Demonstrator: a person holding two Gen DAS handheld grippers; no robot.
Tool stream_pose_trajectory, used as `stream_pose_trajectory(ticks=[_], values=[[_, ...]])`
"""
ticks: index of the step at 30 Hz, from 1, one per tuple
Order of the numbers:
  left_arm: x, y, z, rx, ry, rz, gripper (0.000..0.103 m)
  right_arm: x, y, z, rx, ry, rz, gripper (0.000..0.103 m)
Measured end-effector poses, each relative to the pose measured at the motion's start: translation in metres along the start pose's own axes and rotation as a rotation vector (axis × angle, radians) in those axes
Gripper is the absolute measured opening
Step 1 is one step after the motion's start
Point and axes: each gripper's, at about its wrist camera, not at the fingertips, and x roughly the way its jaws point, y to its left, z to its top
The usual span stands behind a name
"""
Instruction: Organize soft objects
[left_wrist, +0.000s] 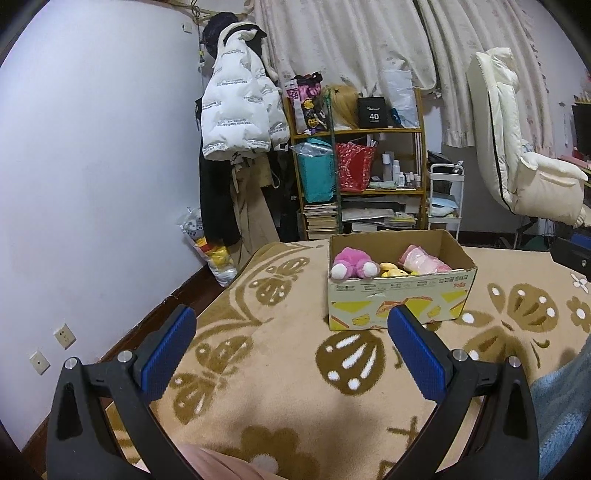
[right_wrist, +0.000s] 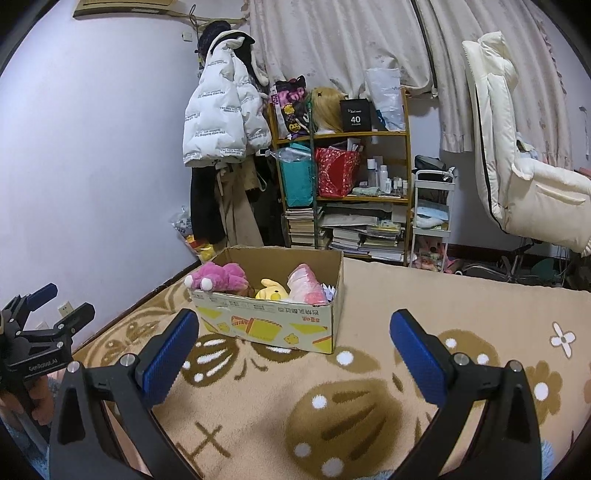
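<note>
Plush toys lay inside the cardboard box on the patterned blanket: a pink plush, a yellow plush and a pale pink bundle. We held the left gripper and right gripper short of the box, jaws apart and empty.

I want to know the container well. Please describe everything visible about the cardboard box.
The cardboard box is open-topped, brown inside, with yellow pictures and red print outside. It stands upright on the patterned blanket, apart from both grippers. Inside lie a pink plush toy, a yellow plush and a pale pink one.
</note>
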Motion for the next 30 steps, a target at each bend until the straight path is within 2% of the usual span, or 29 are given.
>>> stream_pose_trajectory(ticks=[30], values=[[-0.0024, -0.0047, -0.0002, 0.008, 0.003, -0.005, 0.102, -0.0001, 0.0011, -0.0001, 0.0, 0.001, -0.001, 0.103]])
